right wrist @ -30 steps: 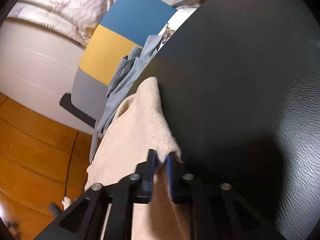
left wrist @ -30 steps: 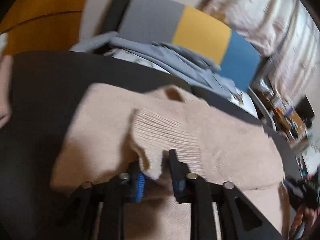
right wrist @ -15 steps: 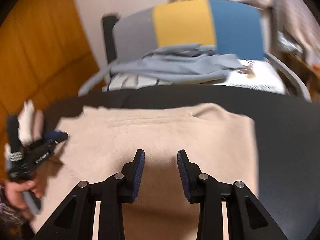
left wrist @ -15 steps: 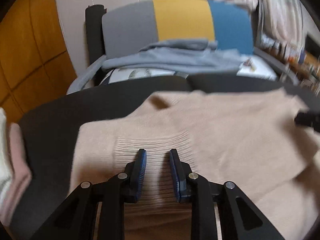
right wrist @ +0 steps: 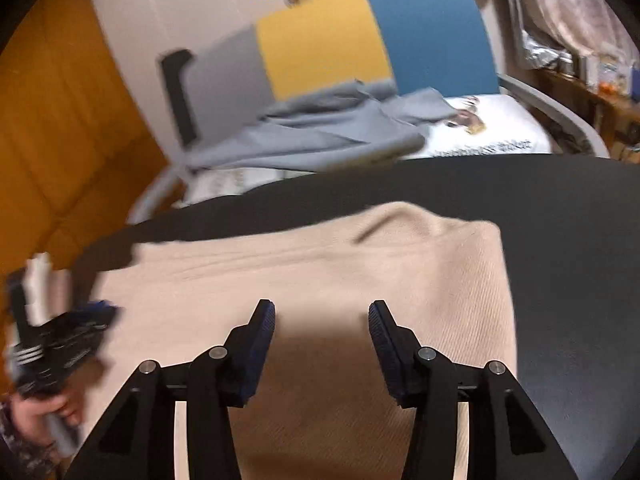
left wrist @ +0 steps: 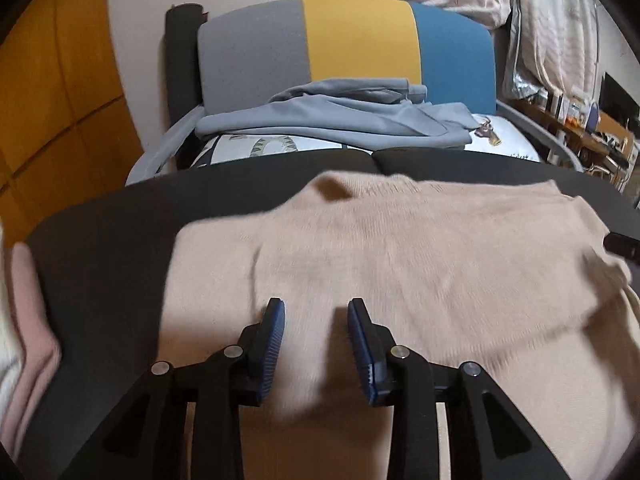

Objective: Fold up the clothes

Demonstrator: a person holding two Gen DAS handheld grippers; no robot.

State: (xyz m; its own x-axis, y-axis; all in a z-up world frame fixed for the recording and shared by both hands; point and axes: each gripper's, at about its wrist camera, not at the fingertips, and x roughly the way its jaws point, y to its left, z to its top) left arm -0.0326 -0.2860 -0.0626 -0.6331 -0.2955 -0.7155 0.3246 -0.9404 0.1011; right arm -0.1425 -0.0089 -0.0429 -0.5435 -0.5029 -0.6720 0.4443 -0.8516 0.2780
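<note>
We see a beige knit sweater (left wrist: pixel 400 248) lying flat on the black round desk (left wrist: pixel 112 240), folded once by the look of it, w/ a sleeve layer on top. Left gripper (left wrist: pixel 316 336) hovers just above the sweater's near-left part, fingers (left wrist: pixel 276 332) spread and opening, nothing pinched between them. Right gripper (right wrist: pixel 322 332) hangs over the sweater's near-right part, fingers (right wrist: pixel 262 332) apart and opening too, cloth below but not gripped.

Risks, our call: knit is soft and slippery, so the top layer could slide or bunch if the next pinch grabs only one layer. Right edge sits near the desk rim in the left-wrist view, so a hard tug may drag it off. Motion blur suggests fast hands, so a mis-aimed grasp is possible.

Containers: none really. The grey/yellow/blue-backed chair (left wrist: pixel 352 44) behind the desk holds a rumpled grey garment (left wrist: pixel 332 120) on a printed white cushion (left wrist: pixel 256 146). A pink-and-white folded stack (left wrist: pixel 24 320) sits at the desk's left edge.
</note>
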